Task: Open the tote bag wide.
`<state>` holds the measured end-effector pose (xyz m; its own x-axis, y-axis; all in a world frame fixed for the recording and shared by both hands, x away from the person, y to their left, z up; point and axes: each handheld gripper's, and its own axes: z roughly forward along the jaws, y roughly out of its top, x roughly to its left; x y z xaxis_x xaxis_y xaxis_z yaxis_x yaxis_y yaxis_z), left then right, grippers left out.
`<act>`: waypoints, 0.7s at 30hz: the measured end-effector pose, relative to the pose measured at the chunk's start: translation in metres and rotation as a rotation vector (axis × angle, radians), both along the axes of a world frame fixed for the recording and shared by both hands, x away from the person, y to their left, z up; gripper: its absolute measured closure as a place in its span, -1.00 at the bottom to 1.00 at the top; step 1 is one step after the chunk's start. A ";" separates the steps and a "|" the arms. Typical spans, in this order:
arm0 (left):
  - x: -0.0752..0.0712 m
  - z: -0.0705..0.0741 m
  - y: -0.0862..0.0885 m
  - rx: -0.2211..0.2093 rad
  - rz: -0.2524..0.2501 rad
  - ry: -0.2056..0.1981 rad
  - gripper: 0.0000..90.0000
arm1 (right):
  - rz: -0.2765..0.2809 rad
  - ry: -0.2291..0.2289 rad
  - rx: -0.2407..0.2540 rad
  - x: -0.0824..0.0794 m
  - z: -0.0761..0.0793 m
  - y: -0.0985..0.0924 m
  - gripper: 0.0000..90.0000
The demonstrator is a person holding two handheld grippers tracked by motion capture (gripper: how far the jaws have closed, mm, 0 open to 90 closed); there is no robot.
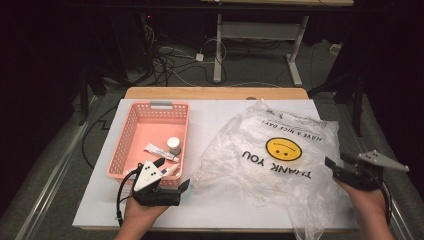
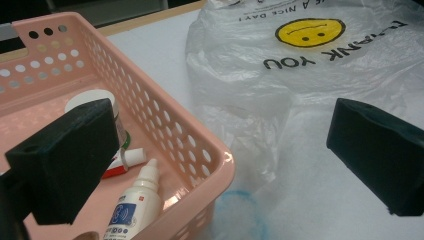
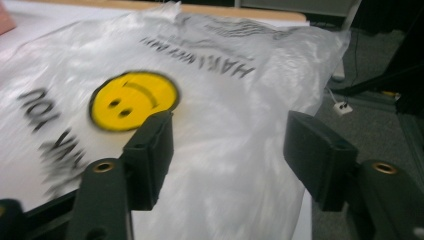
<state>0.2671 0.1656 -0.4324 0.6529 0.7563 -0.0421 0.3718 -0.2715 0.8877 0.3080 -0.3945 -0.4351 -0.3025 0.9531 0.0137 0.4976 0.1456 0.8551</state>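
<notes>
Crumpled clear plastic bag (yellow smiley, black lettering) lies flat.

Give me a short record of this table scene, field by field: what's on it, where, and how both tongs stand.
surface: white table
basket: pink basket, left side of the table
basket contents: small jar, tube, dropper bottle
bag: clear plastic bag with a yellow smiley and THANK YOU, right of the basket, crumpled
left tongs: open, at the basket's near right corner, holding nothing
right tongs: open, at the bag's right edge, nothing between the jaws
</notes>
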 end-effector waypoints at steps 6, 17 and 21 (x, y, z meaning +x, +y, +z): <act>-0.002 0.004 -0.006 -0.008 -0.024 -0.010 -1.00 | -0.029 0.066 0.034 -0.048 -0.018 -0.008 -0.21; 0.002 0.007 -0.018 -0.011 -0.071 -0.023 -1.00 | 0.007 0.195 -0.019 -0.083 -0.040 0.004 0.48; 0.005 0.007 -0.020 -0.014 -0.078 -0.025 -1.00 | 0.074 0.202 -0.034 -0.086 -0.040 0.014 1.00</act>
<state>0.2718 0.1455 -0.4249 0.7107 0.7026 -0.0355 0.3276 -0.2858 0.9005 0.2216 -0.3803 -0.4747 -0.3659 0.9293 0.0498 0.6455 0.2149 0.7329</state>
